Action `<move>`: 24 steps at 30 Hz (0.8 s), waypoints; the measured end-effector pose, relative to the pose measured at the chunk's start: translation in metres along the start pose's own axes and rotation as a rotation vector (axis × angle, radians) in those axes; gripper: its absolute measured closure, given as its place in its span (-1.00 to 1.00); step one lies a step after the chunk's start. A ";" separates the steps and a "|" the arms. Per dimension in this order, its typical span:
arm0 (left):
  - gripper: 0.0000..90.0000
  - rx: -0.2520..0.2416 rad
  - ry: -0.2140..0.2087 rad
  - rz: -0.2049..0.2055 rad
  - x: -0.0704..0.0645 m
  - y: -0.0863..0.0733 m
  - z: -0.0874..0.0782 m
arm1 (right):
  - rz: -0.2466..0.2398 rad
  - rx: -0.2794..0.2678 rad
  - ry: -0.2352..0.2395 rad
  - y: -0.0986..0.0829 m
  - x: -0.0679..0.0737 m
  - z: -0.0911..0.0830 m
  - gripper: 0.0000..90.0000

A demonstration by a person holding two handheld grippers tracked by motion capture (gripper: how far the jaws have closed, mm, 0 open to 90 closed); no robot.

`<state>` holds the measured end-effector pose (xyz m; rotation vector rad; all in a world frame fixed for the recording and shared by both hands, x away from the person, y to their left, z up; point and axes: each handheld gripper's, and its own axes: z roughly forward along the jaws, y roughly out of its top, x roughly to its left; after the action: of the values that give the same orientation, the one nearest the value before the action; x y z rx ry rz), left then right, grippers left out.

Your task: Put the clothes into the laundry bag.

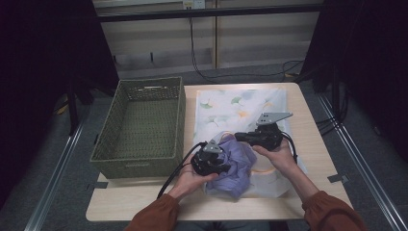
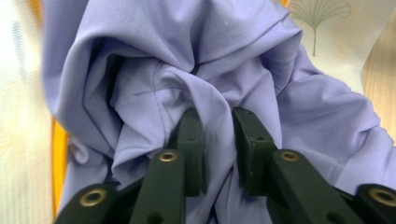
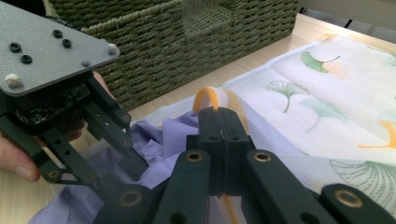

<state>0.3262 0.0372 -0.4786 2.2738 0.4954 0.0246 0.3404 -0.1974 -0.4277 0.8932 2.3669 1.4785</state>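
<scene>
Jaws of the left gripper (image 2: pixel 218 140) stand slightly apart, pinching a fold of the crumpled lilac cloth (image 2: pixel 205 74) between them. Jaws of the right gripper (image 3: pixel 219 122) are pressed together on a thin orange strap (image 3: pixel 205 97) that loops up from the bundle. On the pale wooden worktop (image 1: pixel 144 202), the lilac cloth (image 1: pixel 235 166) lies at about six o'clock on the white ginkgo-leaf printed sheet (image 1: pixel 240 103), between both hands. An olive woven rectangular basket (image 1: pixel 144 125) sits at nine o'clock from the sheet, just beside it.
</scene>
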 end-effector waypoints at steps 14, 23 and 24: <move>0.91 -0.048 0.026 -0.026 0.004 0.019 0.001 | -0.012 -0.018 0.036 0.002 0.009 -0.005 1.00; 0.91 -0.105 0.068 -0.035 0.010 0.041 0.001 | -0.013 -0.024 0.039 0.003 0.010 -0.010 1.00; 0.91 -0.111 0.070 -0.043 0.011 0.040 0.003 | -0.014 -0.026 0.037 0.002 0.011 -0.010 1.00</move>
<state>0.3509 0.0148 -0.4537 2.1586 0.5656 0.1085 0.3278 -0.1982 -0.4194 0.8483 2.3695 1.5291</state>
